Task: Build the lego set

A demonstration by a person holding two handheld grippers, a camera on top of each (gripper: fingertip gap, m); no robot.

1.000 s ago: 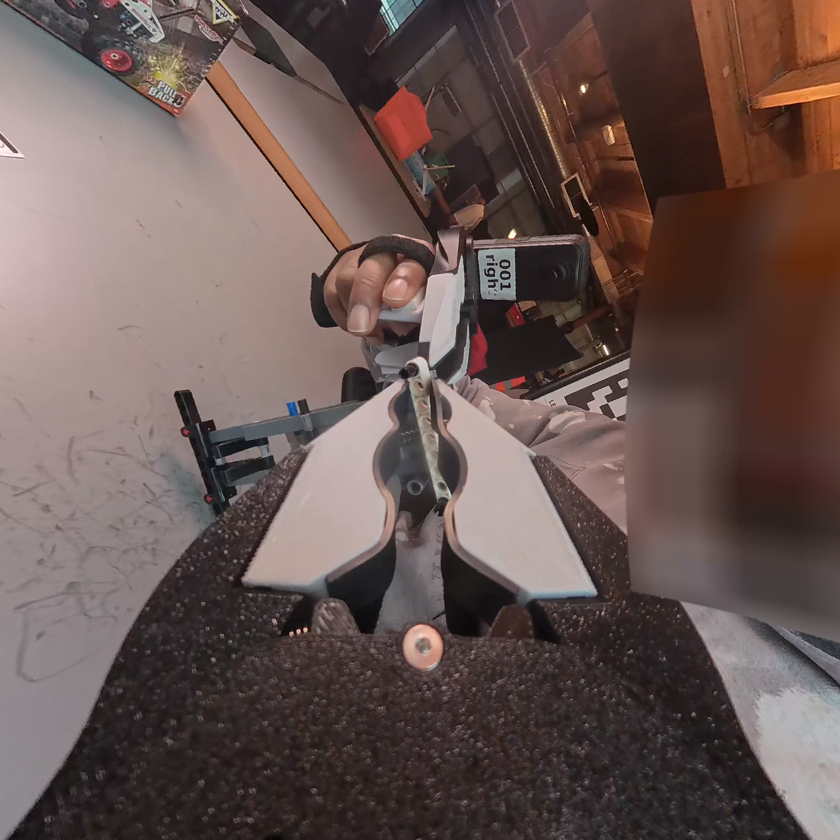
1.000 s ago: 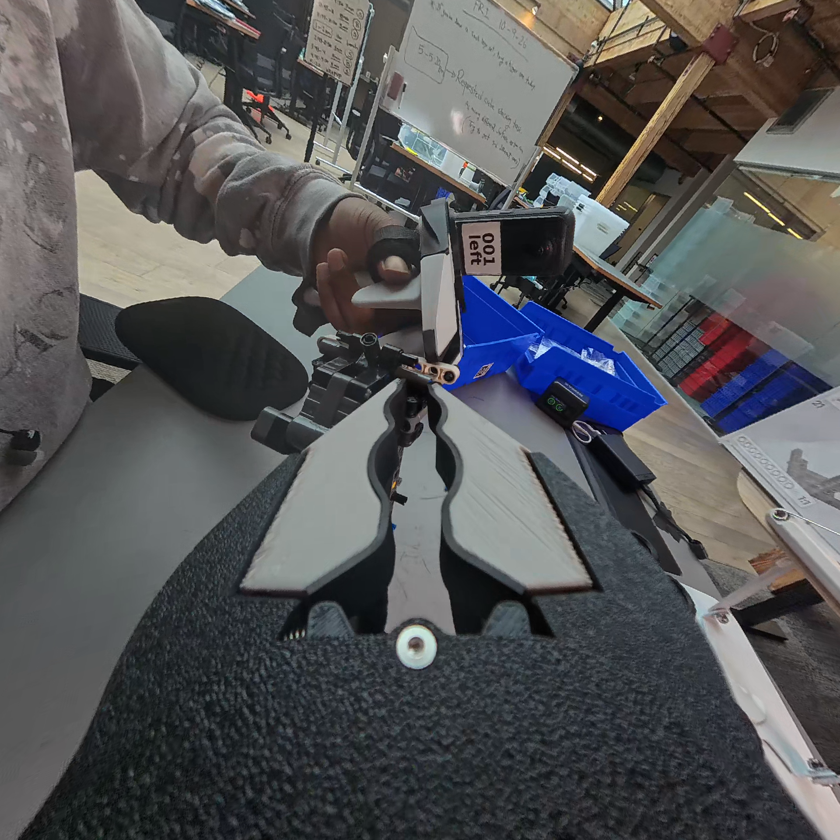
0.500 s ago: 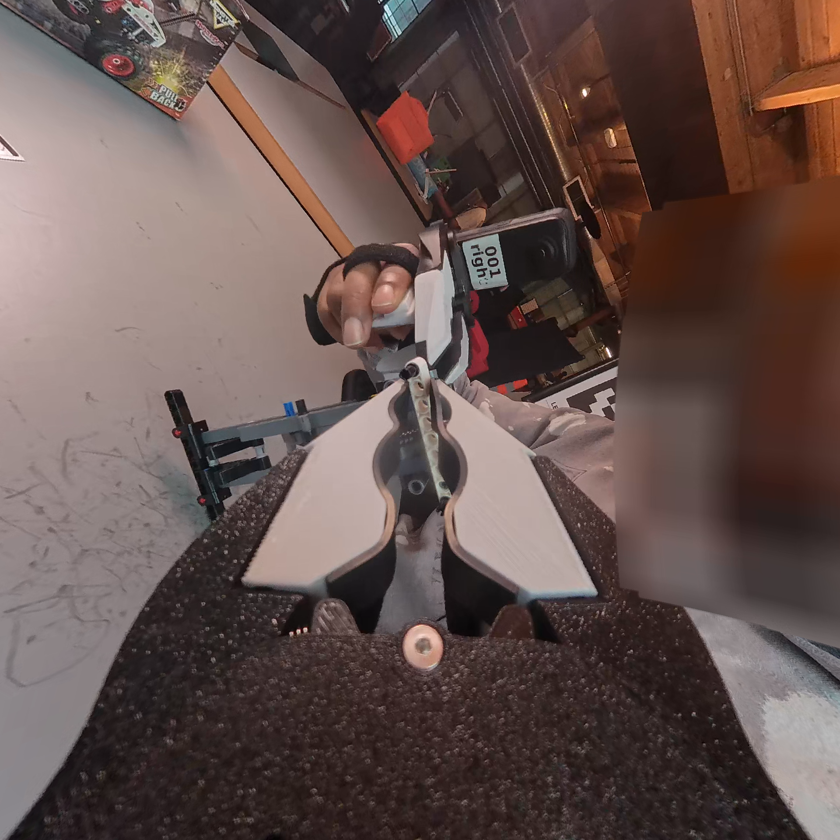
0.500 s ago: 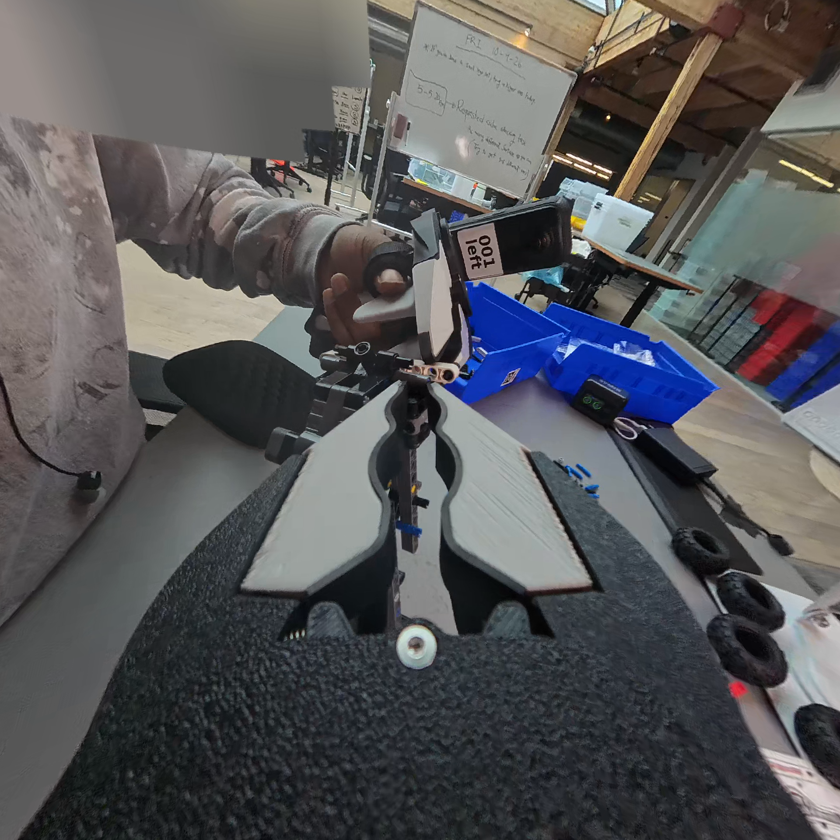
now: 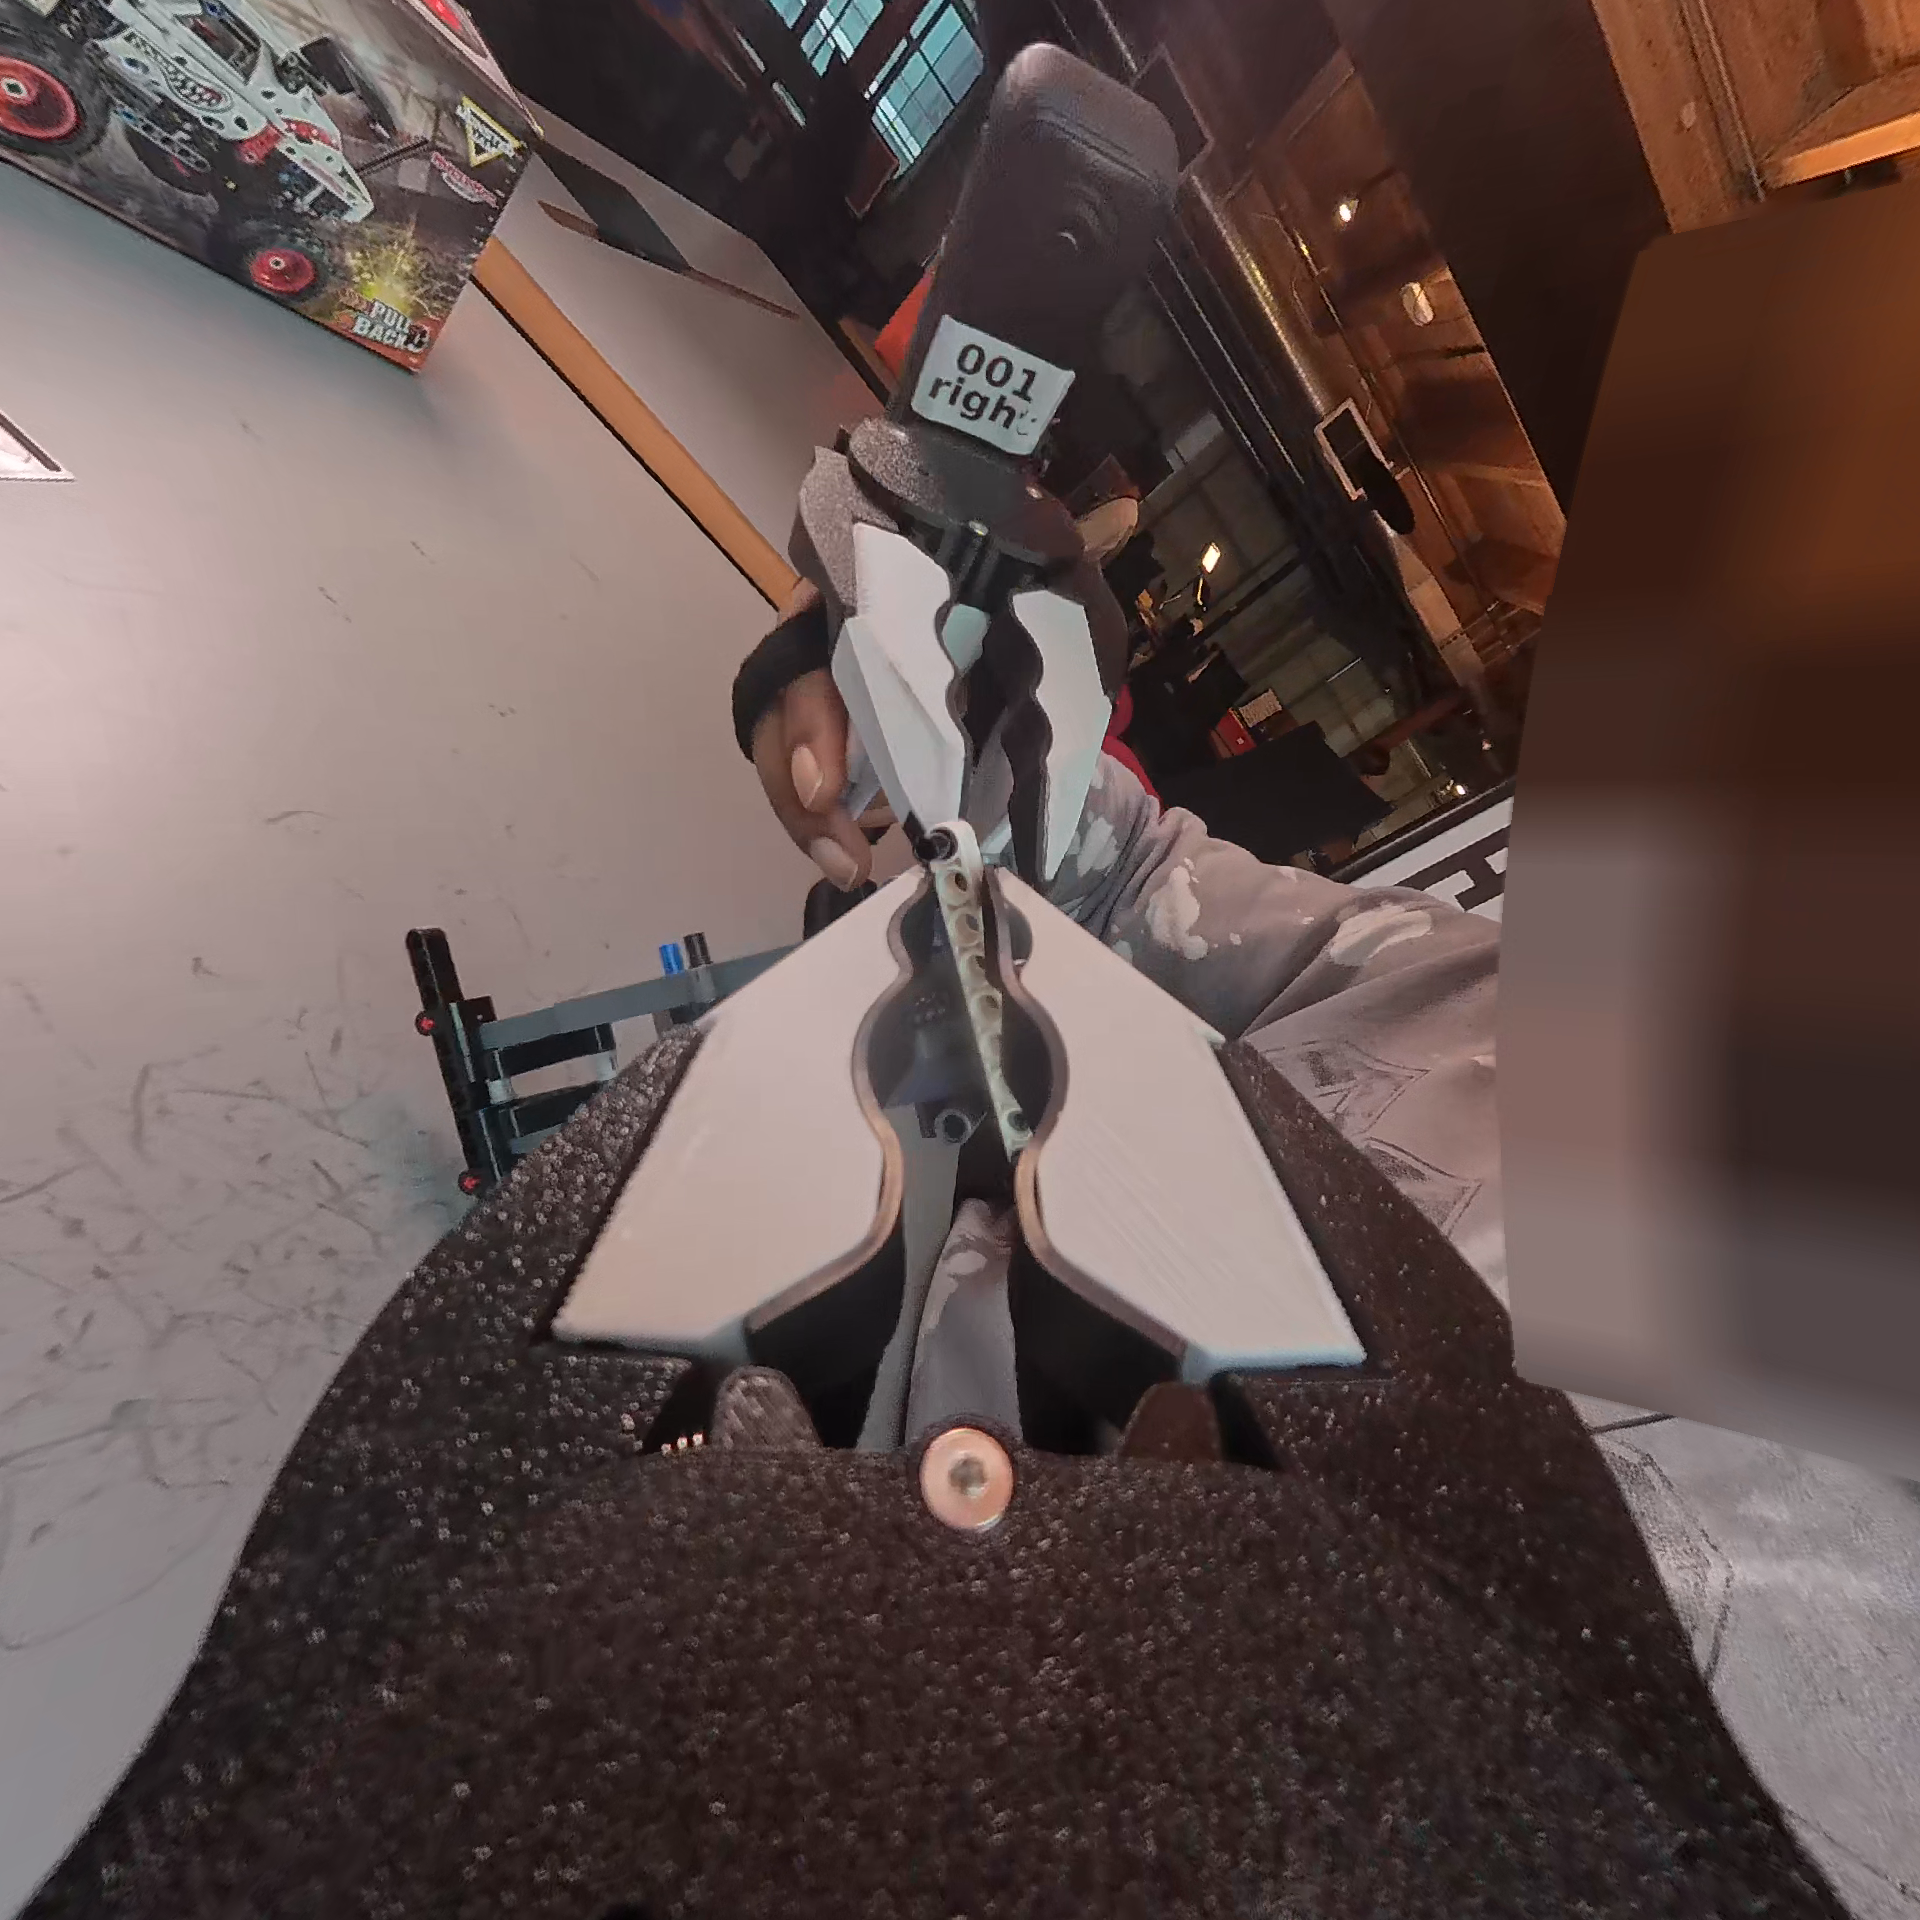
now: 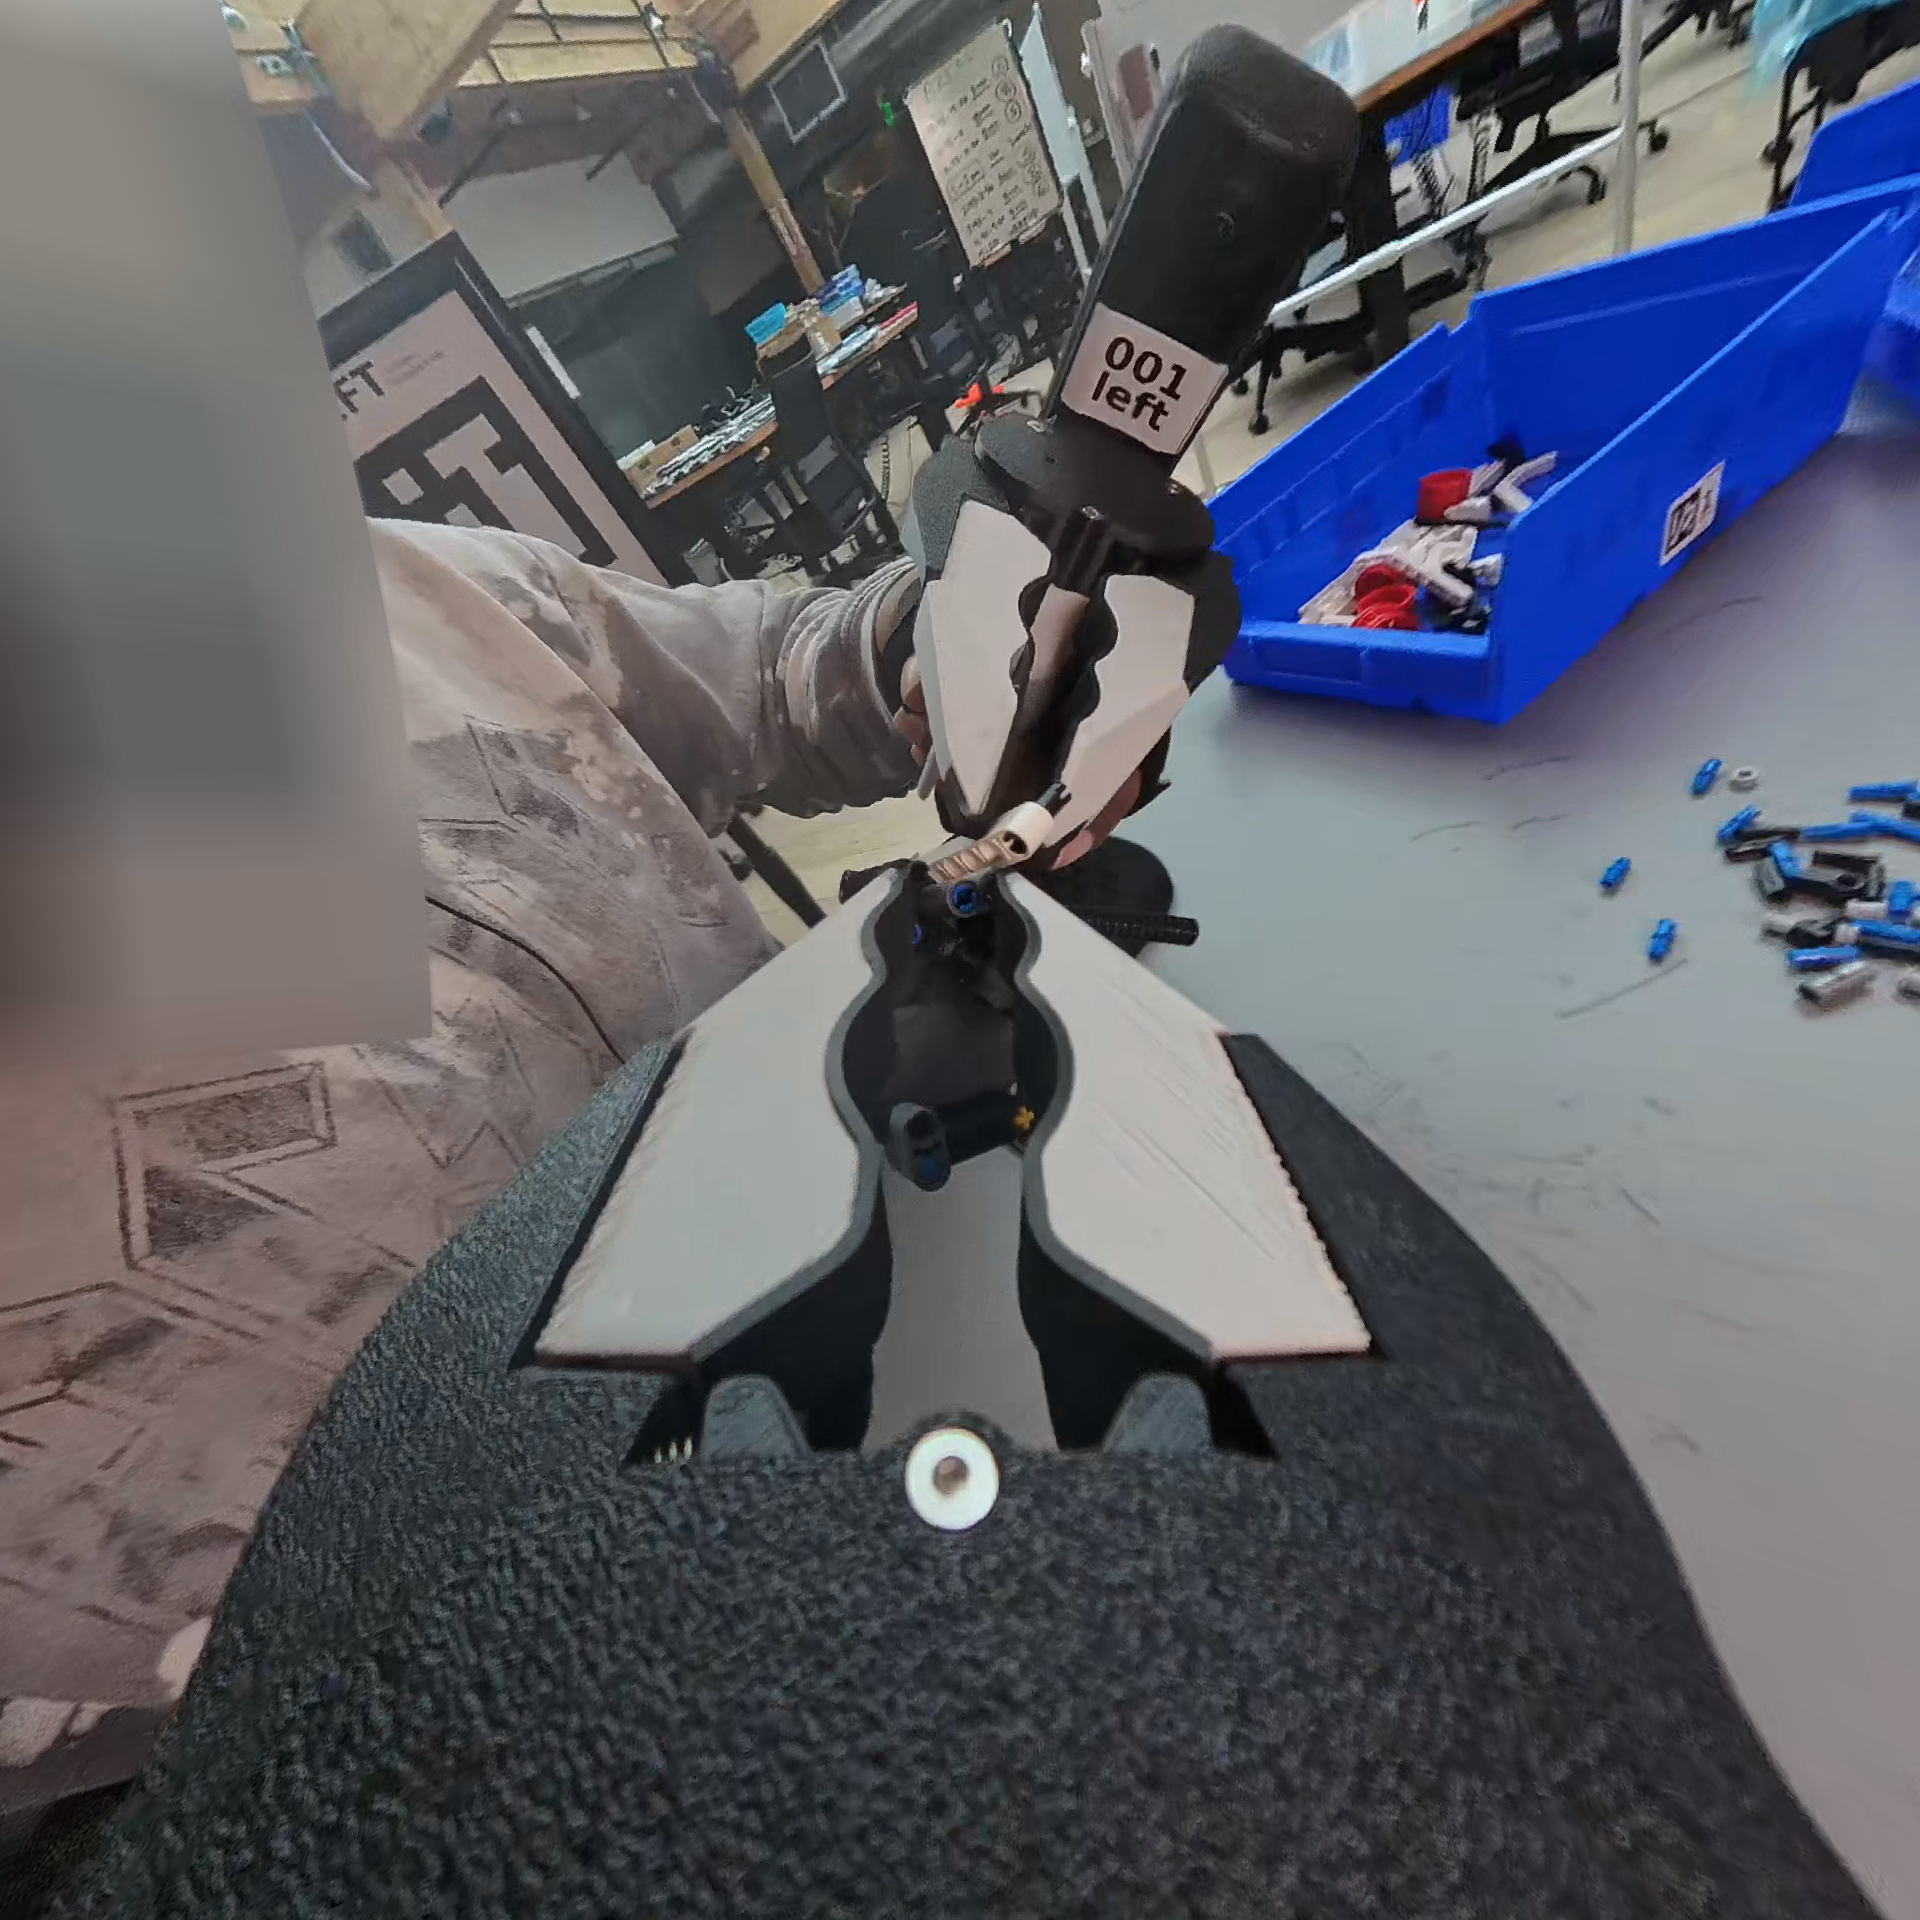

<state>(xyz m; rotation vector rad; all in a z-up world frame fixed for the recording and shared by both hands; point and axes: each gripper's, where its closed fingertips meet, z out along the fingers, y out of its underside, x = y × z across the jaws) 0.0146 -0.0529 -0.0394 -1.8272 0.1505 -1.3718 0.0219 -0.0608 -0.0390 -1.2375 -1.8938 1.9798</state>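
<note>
In the left wrist view my left gripper [image 5: 951,883] is shut on a white holed Lego beam [image 5: 977,997]. A grey and black Lego frame [image 5: 540,1039] sticks out to its left above the table. My right gripper [image 5: 971,821] points at it head-on, tips almost touching the beam's end. In the right wrist view my right gripper [image 6: 951,883] is shut on a black Lego assembly [image 6: 951,1127] with blue pins. The left gripper [image 6: 1023,821] faces it, holding the white beam [image 6: 997,844] just past my fingertips.
A blue bin [image 6: 1558,644] with red, white and black parts stands at the right. Loose blue and black pins [image 6: 1829,883] lie on the grey table [image 6: 1455,1039]. The Lego set box [image 5: 239,156] lies at the far left. A person's sleeve [image 6: 623,665] is close by. My left and right fingertips are right by each other.
Both grippers have turned to face each other tip to tip. The right wrist view has swung towards the blue bin and the loose pins. Both stay shut on their parts.
</note>
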